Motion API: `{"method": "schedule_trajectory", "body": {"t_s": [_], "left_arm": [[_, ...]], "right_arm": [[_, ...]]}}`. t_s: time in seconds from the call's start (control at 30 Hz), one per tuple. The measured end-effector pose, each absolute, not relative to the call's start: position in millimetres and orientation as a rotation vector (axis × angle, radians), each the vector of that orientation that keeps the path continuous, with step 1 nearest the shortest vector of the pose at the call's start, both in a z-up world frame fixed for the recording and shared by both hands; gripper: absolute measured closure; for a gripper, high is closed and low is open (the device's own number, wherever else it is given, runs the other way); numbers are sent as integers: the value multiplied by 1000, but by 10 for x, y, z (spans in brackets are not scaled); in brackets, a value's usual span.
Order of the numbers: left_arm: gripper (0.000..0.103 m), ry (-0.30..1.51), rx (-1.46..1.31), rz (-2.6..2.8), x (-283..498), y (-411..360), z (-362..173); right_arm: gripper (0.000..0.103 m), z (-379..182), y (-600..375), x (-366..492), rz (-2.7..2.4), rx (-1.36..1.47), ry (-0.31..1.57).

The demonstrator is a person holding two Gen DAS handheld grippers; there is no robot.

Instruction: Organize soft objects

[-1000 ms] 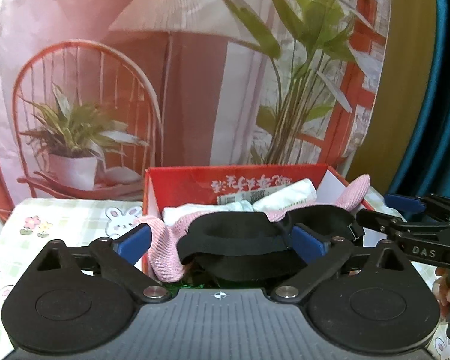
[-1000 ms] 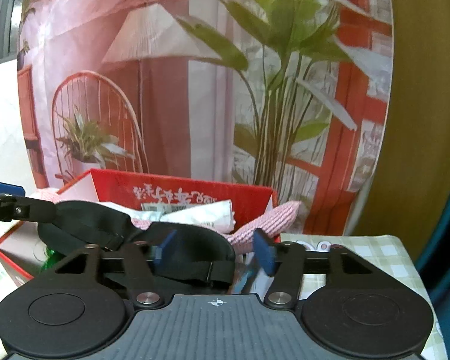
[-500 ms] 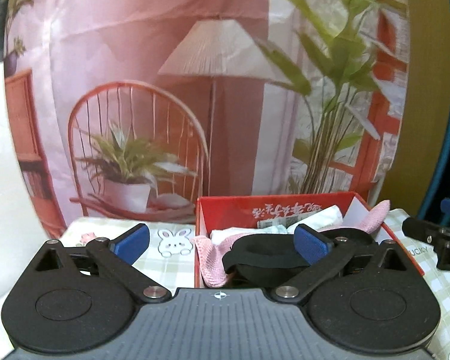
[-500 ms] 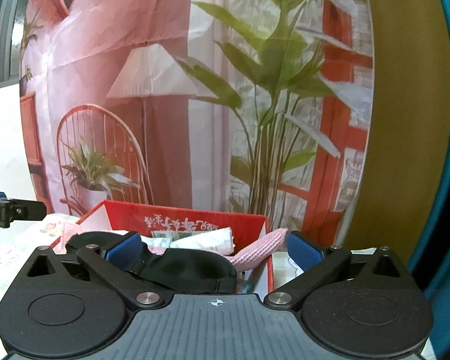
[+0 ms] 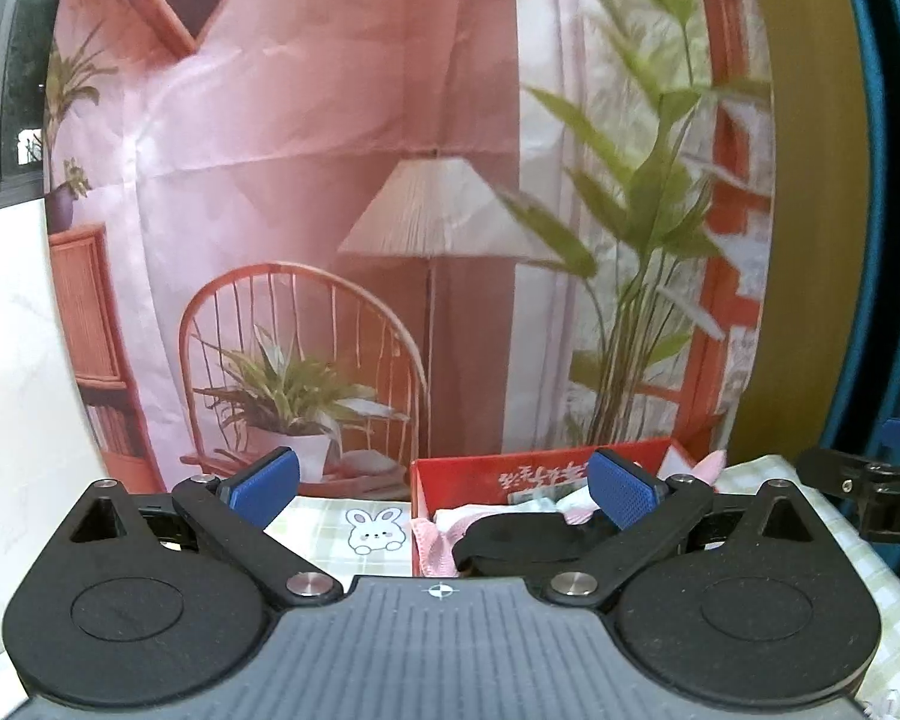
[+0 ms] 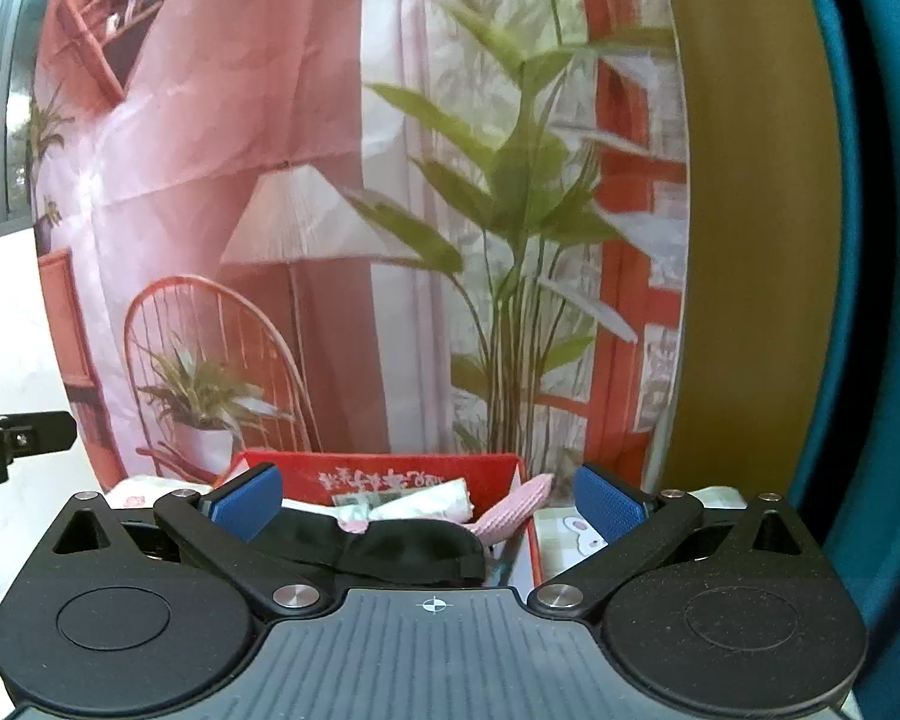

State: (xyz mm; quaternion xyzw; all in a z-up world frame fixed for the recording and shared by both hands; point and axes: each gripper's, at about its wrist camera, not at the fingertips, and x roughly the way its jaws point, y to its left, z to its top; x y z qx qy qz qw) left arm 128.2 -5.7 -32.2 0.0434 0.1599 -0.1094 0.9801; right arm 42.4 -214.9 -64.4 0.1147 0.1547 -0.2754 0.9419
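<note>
A red cardboard box (image 5: 480, 471) (image 6: 390, 468) stands on the table near the backdrop. On top of its contents lies a black eye mask (image 5: 522, 534) (image 6: 414, 546), over a pink knitted cloth (image 5: 432, 546) (image 6: 510, 510) and white packets (image 6: 432, 495). My left gripper (image 5: 444, 489) is open and empty, raised in front of the box and a little left of it. My right gripper (image 6: 429, 498) is open wide and empty, held back from the box's front. The right gripper's fingers (image 5: 840, 480) show at the left wrist view's right edge.
The table wears a pale checked cloth with bunny prints (image 5: 375, 531) (image 6: 576, 531). A printed backdrop of a chair, lamp and plants (image 5: 390, 240) hangs close behind the box. A teal curtain (image 6: 870, 300) is on the right, a white wall (image 5: 18, 360) on the left.
Both grippers drew back and up from the box. The right gripper's jaws spread wide and let go of the black eye mask, which now rests in the box.
</note>
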Motion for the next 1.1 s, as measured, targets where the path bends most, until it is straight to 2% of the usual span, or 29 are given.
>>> {"method": "schedule_trajectory", "body": {"t_s": [0.53,1.1], "left_arm": [[0,221,76,-204,498,128,238],[0,223,109,-164,487,127,203]], "right_arm": [[0,204,-1561,-109,-529,130,226],[0,235,-1528,-181,-551,113,244]]}}
